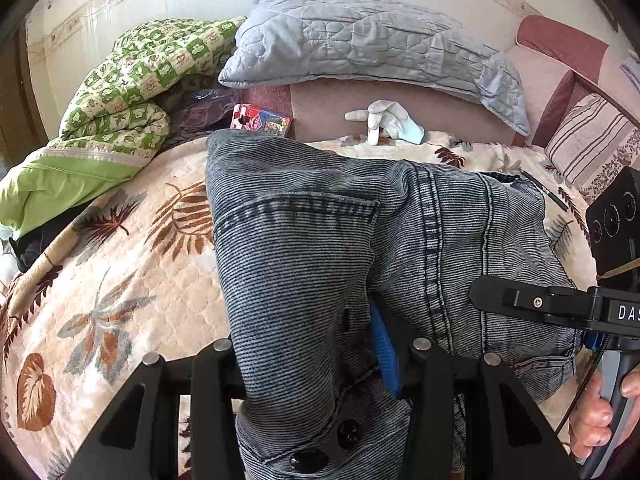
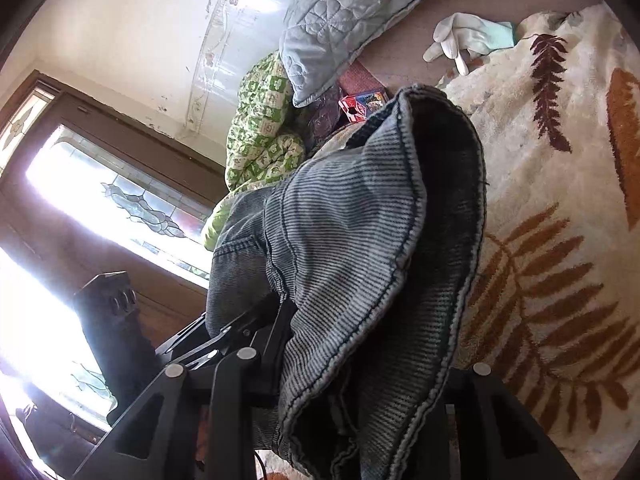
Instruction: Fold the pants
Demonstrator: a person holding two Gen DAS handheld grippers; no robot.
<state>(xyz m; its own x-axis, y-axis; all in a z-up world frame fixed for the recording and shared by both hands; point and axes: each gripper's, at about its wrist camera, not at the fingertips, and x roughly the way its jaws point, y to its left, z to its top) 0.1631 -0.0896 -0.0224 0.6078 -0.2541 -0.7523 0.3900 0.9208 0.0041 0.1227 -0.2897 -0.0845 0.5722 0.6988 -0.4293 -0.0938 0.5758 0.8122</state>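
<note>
At the far left edge of the bed [image 1: 120, 280], a green checked quilt [image 1: 132, 92] lies bunched up, with a light blue quilted pillow [image 1: 360, 44] beside it along the back. A small colourful box [image 1: 264, 120] sits between them, and a white glove [image 1: 384, 120] rests near the back edge of the leaf-patterned bedspread. The grey-blue ribbed pants [image 1: 320, 248] lie across the middle of the bed, their buttoned waist end nearest me. The left gripper [image 1: 320, 364] is clamped on that waist end, cloth bunched between its jaws, a blue finger pad [image 1: 384, 348] showing against the fabric. To the right, the right gripper [image 2: 352, 360] grips an open cuff of the pants, lifted off the bedspread. A hand [image 1: 600, 420] wraps the right gripper's handle at the bed's near right corner.
</note>
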